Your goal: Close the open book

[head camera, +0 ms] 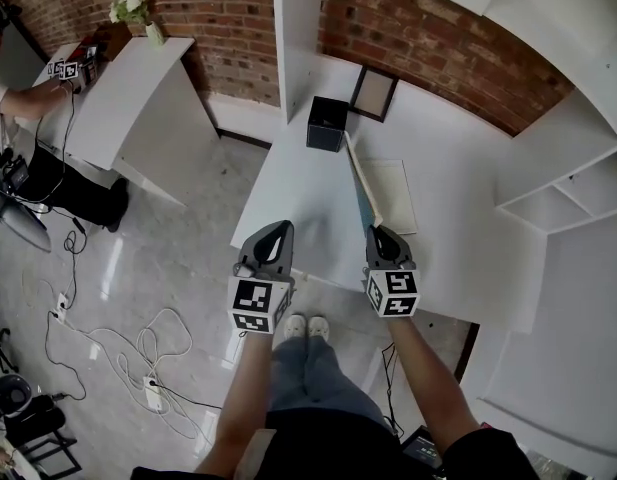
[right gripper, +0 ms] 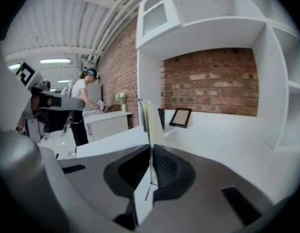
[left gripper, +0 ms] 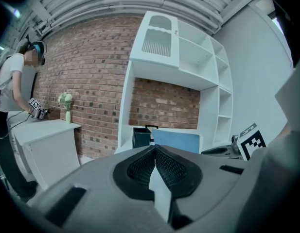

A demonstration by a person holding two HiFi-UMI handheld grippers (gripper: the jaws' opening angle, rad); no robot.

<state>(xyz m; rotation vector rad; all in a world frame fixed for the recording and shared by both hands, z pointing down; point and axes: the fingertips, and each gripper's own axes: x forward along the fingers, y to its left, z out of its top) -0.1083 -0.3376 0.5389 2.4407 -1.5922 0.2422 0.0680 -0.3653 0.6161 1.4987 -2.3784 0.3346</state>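
The book lies on the white desk [head camera: 298, 198] with its right half [head camera: 393, 196] flat and its left half [head camera: 362, 193] lifted almost upright, blue cover facing left. My right gripper [head camera: 384, 238] is shut on the near edge of that raised half. In the right gripper view the raised half [right gripper: 150, 123] stands on edge between the pads of the right gripper [right gripper: 150, 152]. My left gripper [head camera: 278, 233] hovers over the desk's front part, left of the book, shut and holding nothing. In the left gripper view the blue cover [left gripper: 175, 142] shows beyond the left gripper [left gripper: 154, 150].
A black box [head camera: 326, 123] and a picture frame [head camera: 373, 93] stand at the back of the desk. White shelves [head camera: 558, 203] rise on the right. At far left a person [head camera: 13, 98] works at a white counter with a flower vase [head camera: 136, 10]. Cables [head camera: 118, 358] lie on the floor.
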